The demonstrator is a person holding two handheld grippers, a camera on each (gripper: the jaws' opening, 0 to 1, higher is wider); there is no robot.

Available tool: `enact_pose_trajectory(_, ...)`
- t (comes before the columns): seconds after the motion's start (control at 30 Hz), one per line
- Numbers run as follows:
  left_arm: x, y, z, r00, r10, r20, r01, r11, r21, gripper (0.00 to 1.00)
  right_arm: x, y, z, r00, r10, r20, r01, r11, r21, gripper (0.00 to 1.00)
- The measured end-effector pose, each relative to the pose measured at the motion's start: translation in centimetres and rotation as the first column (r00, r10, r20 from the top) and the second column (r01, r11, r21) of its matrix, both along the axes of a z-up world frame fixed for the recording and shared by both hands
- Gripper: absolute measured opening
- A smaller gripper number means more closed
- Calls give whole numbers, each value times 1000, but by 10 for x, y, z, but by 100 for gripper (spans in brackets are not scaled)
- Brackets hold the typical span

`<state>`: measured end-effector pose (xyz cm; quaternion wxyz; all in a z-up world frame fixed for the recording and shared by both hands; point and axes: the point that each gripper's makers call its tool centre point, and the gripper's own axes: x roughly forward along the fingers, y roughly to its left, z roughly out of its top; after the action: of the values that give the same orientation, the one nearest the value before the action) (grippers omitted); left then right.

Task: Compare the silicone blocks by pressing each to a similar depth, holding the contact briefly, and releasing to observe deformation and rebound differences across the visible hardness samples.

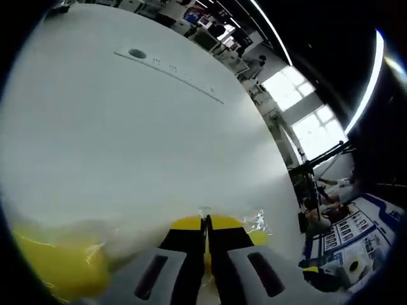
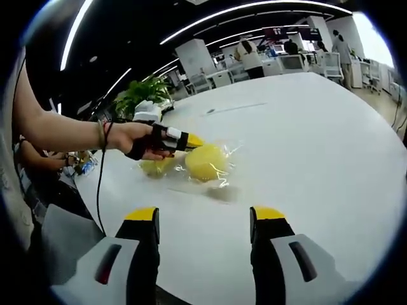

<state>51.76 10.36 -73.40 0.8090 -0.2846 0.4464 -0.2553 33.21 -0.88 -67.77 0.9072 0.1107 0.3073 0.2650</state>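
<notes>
Left gripper (image 1: 206,222) is down at the bench (image 1: 127,140) with its two yellow-tipped jaws pressed together, barely a slit between them. The tips sit right at the edge of crinkled clear wrap (image 1: 257,221), and a blurred yellow silicone block (image 1: 57,264) fills the lower left corner of the left gripper view, just beside the jaws. Whether the tips pinch a bit of wrap is too hard to tell from here.

Over in the right gripper view, the right gripper (image 2: 205,219) hangs above the white bench (image 2: 305,140) with jaws wide apart, nothing between them, touching nothing. Ahead of it lie two yellow blocks in clear wrapping: the larger, rounder block (image 2: 206,162) nearer the middle, and a paler, flatter block (image 2: 156,166) just beside it on the left, the two touching or almost so. The person's hand (image 2: 137,140) reaches in from the left with the left gripper, its yellow tip up against the top edge of the larger block, right where the two blocks meet.

Far side of the bench: a green plant (image 2: 143,92), and white desks and chairs (image 2: 280,63) farther back
</notes>
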Motion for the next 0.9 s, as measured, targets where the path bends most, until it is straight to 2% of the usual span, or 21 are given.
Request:
enact_pose_trajectory(0.53,2,0,13,999,-17,35,17,1000,-15,0,1,-1,3,1000,6,4,-6,1000,-11,52)
enact_pose_trajectory(0.9,-2,-3,32,996,-36,84,37,999,-10,0,1,5,8,1000,26,17,-25,1000,-14,51)
